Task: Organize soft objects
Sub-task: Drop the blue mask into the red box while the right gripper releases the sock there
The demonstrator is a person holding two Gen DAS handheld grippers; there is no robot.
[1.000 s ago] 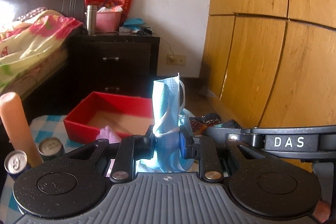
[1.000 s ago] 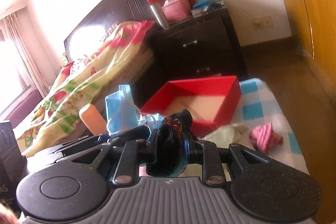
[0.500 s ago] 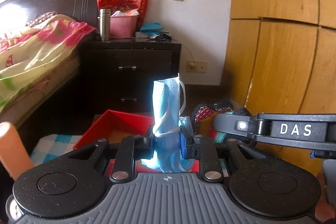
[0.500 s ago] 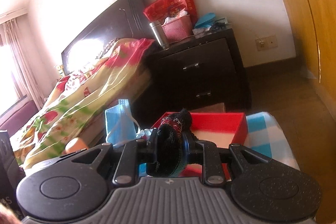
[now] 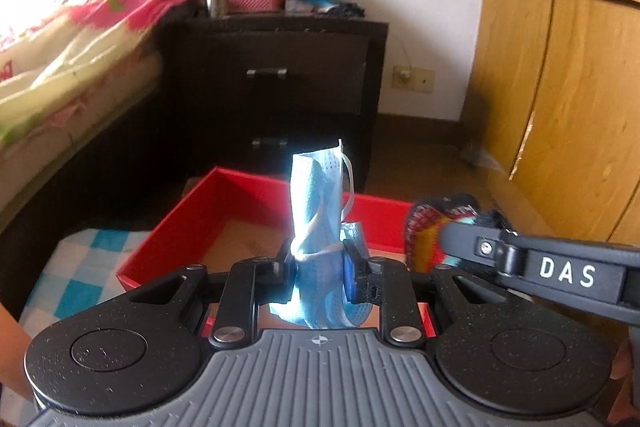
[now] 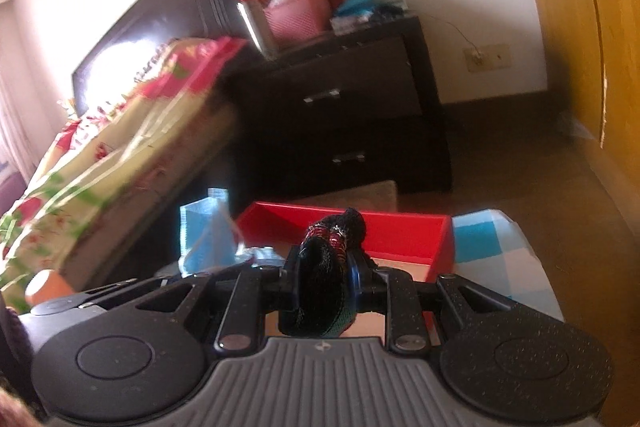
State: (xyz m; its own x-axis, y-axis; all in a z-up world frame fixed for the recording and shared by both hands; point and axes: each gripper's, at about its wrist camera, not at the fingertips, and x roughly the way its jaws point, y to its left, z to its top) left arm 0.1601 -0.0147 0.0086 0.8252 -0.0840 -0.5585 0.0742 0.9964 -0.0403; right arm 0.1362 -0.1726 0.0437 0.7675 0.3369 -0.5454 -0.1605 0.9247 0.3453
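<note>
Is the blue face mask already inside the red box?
No. The left gripper holds the face mask above the red box.

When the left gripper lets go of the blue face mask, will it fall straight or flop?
The blue face mask looks thin and crumpled in the left gripper, so it probably flops. It seems light and may drift. Its loose ear loop could snag.
</note>
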